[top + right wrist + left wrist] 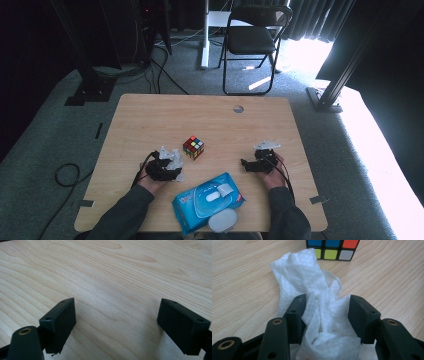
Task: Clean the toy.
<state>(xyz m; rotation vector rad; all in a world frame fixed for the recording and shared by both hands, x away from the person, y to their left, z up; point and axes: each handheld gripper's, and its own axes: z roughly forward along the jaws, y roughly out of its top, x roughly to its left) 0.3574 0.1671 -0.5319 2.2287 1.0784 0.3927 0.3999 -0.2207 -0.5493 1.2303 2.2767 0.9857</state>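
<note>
While the left gripper [325,315] gapes, the crumpled wipe [312,290] stretches toward the cube [332,248].

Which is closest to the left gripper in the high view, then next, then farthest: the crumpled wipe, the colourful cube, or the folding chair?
1. Crumpled wipe, right at the left gripper.
2. Colourful cube, just beyond, mid-table.
3. Folding chair, far past the table.

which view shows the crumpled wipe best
The left gripper view: the white wipe lies large between the left hand-held gripper's parted jaws, its creases clear. The high view shows it small. The right gripper view looks at the bare table.
</note>
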